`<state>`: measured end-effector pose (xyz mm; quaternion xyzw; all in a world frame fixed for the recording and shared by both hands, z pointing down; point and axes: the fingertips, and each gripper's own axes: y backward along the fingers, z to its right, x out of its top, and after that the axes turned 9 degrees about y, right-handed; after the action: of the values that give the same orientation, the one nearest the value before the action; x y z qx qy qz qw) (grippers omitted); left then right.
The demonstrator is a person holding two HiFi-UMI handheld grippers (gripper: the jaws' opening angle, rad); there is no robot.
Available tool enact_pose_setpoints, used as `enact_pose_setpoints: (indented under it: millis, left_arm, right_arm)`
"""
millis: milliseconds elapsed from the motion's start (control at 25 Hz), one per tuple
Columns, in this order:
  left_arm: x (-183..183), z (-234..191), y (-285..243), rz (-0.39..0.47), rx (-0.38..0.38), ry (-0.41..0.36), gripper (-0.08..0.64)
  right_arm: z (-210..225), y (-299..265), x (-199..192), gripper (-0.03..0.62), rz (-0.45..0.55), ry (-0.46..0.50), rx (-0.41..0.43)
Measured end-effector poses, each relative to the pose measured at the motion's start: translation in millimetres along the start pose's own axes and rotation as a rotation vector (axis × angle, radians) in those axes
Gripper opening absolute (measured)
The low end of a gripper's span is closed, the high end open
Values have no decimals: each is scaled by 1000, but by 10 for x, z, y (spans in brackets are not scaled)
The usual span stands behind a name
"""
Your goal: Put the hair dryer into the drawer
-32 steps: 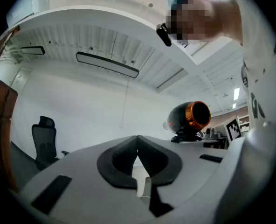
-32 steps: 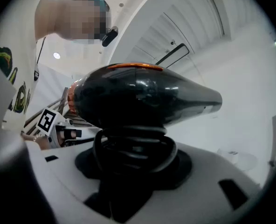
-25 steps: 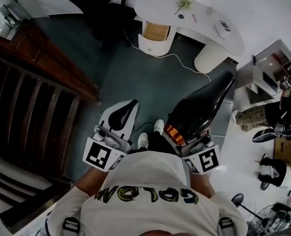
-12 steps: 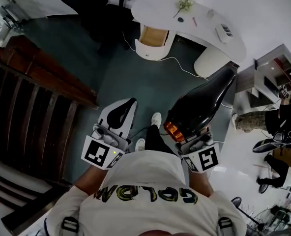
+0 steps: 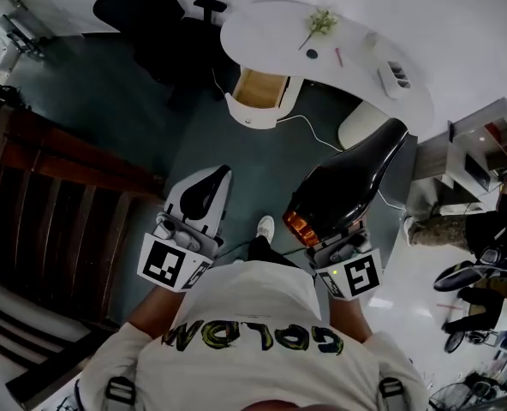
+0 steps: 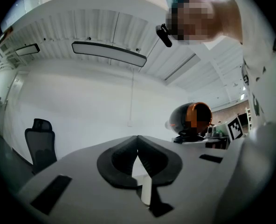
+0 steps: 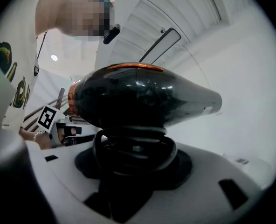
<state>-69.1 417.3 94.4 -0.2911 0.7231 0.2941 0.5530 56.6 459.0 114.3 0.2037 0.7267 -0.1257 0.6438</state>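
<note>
A black hair dryer (image 5: 349,181) with an orange rear end sits in my right gripper (image 5: 322,229), nozzle pointing ahead. In the right gripper view the jaws of the right gripper (image 7: 133,157) are shut on the hair dryer (image 7: 142,94) at its handle, where the cord is coiled. My left gripper (image 5: 216,178) is held beside it, shut and with nothing in it; in its own view the left gripper (image 6: 137,139) has its tips touching. Ahead, under the white curved desk (image 5: 271,26), a drawer (image 5: 260,88) with a wooden inside stands open. Both grippers are far short of it.
A black office chair (image 5: 164,11) stands left of the desk. A dark wooden railing (image 5: 65,169) runs along the left. A white cable (image 5: 309,120) lies on the teal floor. White shelves (image 5: 476,127) and another person (image 5: 446,202) are at the right.
The desk and open drawer have slid lower in the head view and look nearer. Both grippers hold the same pose, the hair dryer still gripped.
</note>
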Motion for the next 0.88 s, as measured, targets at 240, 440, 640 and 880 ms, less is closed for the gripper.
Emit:
enact_pose_setpoints:
  millis: [240,440,640,880]
  left_arm:
    - [-32,-179,-469,11,43,1,11]
    - [-30,-289,-678,3,50,-8,11]
    - [-45,-585,-874,1,61,-1,11]
    - [-55,-1074,-1223,6,49,15,11]
  right_arm:
    - [451,-238,-133,245,-14,0,32]
    - [617,-457,-201,245,-20,-20,51]
    - [700,-744,-313,245,-38,-21,71]
    - [824,-1305,-472,244,-68,-19,88]
